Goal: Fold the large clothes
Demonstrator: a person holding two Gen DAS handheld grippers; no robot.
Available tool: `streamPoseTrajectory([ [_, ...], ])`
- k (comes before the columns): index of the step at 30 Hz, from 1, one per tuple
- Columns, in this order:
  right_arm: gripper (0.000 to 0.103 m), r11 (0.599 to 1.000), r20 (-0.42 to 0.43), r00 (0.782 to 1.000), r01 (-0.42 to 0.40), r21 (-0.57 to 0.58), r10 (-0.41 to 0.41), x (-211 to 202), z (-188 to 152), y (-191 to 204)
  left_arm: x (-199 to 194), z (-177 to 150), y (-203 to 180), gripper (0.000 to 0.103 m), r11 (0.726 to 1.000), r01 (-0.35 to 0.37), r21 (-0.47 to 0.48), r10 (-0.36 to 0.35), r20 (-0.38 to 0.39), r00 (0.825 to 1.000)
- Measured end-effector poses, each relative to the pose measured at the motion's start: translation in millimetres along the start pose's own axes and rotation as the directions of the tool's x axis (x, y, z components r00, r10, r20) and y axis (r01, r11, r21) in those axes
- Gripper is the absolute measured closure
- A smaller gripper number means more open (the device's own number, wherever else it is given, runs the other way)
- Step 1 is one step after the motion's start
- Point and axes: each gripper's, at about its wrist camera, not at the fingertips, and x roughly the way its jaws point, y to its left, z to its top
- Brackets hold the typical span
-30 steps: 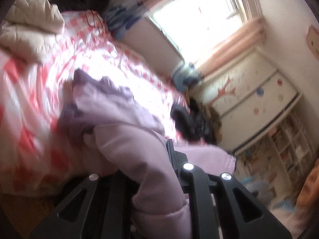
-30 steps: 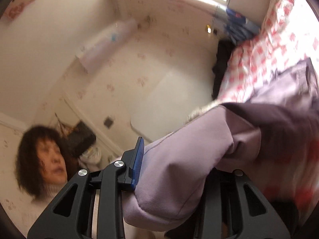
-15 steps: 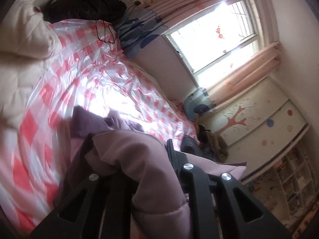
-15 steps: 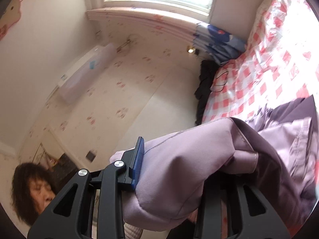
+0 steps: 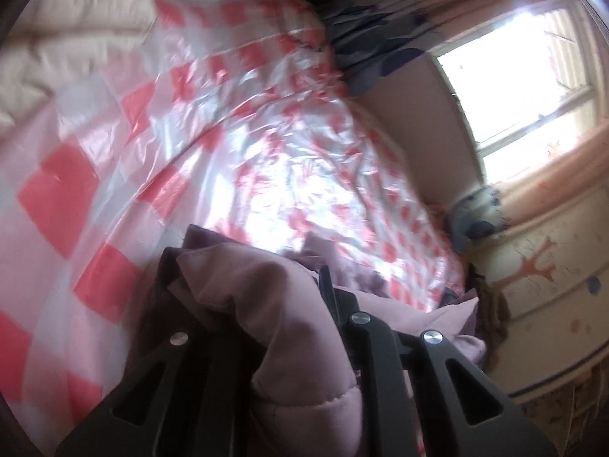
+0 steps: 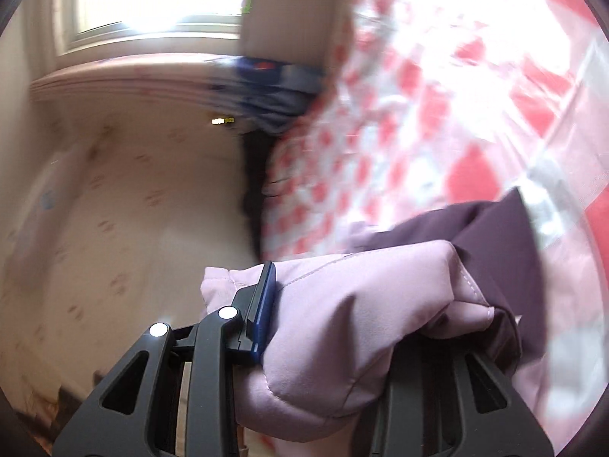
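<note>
You've got the lilac padded jacket (image 5: 289,304) gripped at two spots. Left gripper (image 5: 266,304) has its jaws clamped on a thick puffy fold; the far left finger is buried under fabric, so only the right finger (image 5: 327,285) shows clearly. Right gripper (image 6: 342,304) is likewise closed around a padded bunch, blue-edged finger (image 6: 264,304) pressed into the fabric on one side, the other finger hidden under the jacket.

The jacket's darker purple lining (image 6: 495,236) shows past the right grip. The rest of the garment trails off low over the pink checked bed cover (image 5: 236,144); can't tell how much of it rests flat. Cream quilt (image 5: 76,19) sits at the far corner, dark clothes pile (image 5: 491,304) near the cabinet.

Step in hand looks like carrying a held edge across the bed, mid-fold or spread-out; both views are blurry. Next move likely calls for keeping both grips level, laying the held edge down flat onto the cover, then opening the jaws without dragging the padding.
</note>
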Motion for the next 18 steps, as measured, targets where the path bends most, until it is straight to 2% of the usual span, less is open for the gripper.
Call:
streamPoseTrajectory([
  [5,0.071,0.995,-0.021,0.998,0.061,0.074,-0.059,31,24,-30,60,14,11,0.086,0.99,-0.14,0.008,0.14,-0.04,0.989],
  [7,0.07,0.991,-0.035,0.997,0.07,0.113,-0.066,39,35,-32,68,21,14,0.086,0.989,-0.147,-0.027,0.144,-0.078,0.986],
  [9,0.057,0.988,-0.035,0.999,0.033,0.153,-0.028,37,37,-29,69,31,15,0.078,0.988,-0.128,-0.088,0.115,-0.14,0.984],
  [10,0.041,0.987,-0.027,1.0,-0.003,0.158,0.008,36,37,-26,64,36,15,0.066,0.988,-0.084,-0.131,0.063,-0.16,0.985],
  [11,0.028,0.99,-0.018,0.999,-0.03,0.137,0.033,35,37,-18,56,39,14,0.054,0.984,-0.019,-0.179,-0.009,-0.152,0.988],
  [12,0.021,0.993,-0.007,0.999,-0.043,0.108,0.044,31,36,-5,43,38,9,0.051,0.978,0.023,-0.206,-0.051,-0.13,0.99],
  [13,0.009,0.996,0.012,0.998,-0.057,0.07,0.056,28,33,6,31,38,5,0.043,0.972,0.069,-0.225,-0.094,-0.105,0.99],
  [14,0.007,0.999,0.032,0.999,-0.043,0.025,0.042,23,30,20,22,38,-1,0.035,0.967,0.109,-0.231,-0.132,-0.086,0.988],
  [15,0.007,1.0,0.039,0.999,-0.006,-0.018,0.006,21,27,33,9,36,-10,0.034,0.965,0.141,-0.223,-0.157,-0.056,0.986],
  [16,0.007,0.996,0.031,0.999,0.047,-0.075,-0.044,21,22,46,-3,33,-23,0.033,0.972,0.137,-0.189,-0.144,-0.026,0.989],
  [17,0.007,0.974,0.013,0.991,0.135,-0.181,-0.135,27,14,66,-16,26,-40,0.029,0.986,0.122,-0.114,-0.122,0.005,0.993],
  [18,0.007,0.935,0.014,0.974,0.219,-0.28,-0.224,33,5,82,-27,19,-56,0.026,0.995,0.099,-0.034,-0.098,0.036,0.995],
])
